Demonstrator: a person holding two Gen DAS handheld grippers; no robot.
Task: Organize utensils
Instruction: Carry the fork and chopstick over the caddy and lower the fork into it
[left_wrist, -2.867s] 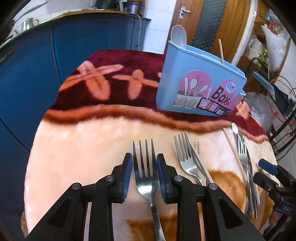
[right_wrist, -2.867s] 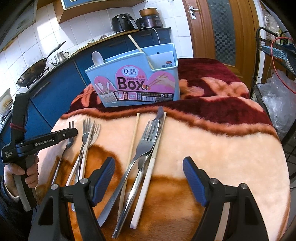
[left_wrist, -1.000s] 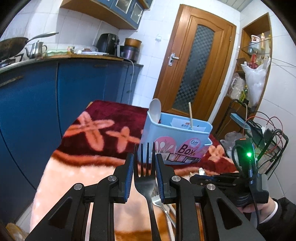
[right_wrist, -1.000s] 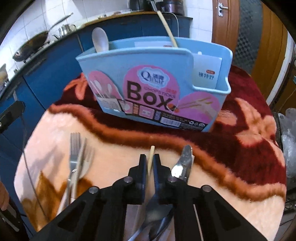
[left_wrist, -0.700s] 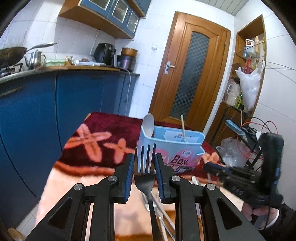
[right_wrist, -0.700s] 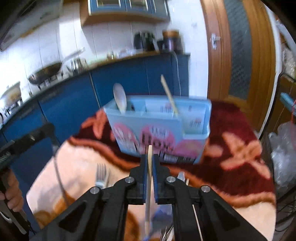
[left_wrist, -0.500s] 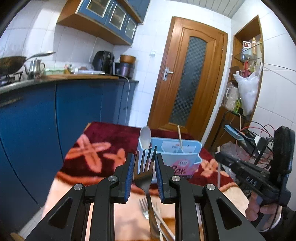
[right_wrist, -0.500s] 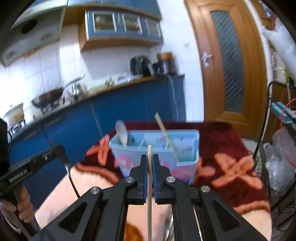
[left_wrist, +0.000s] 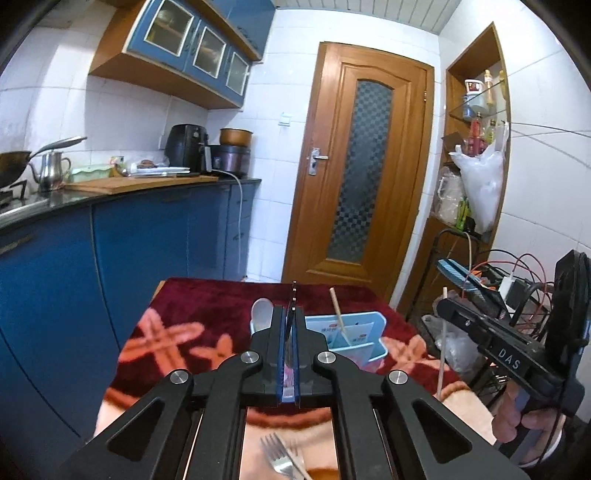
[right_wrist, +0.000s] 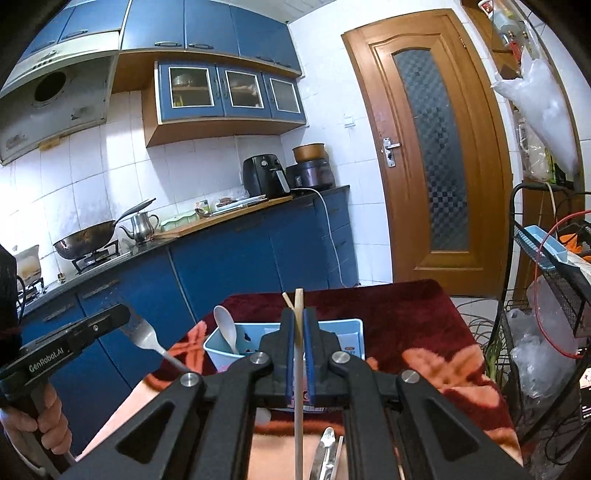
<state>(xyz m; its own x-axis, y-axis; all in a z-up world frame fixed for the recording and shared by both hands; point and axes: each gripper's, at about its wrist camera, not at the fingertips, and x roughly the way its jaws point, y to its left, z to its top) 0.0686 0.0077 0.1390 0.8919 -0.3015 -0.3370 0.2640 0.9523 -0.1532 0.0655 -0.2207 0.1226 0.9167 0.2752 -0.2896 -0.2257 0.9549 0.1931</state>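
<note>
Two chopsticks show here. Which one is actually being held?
The upright chopstick clamped in the right gripper. The other chopstick leans inside the blue box, touched by no gripper.

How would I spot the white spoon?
On the red blanket stands a light blue box. The spoon stands bowl up at its left end, broad and white, unlike the thin chopstick leaning further right.
</note>
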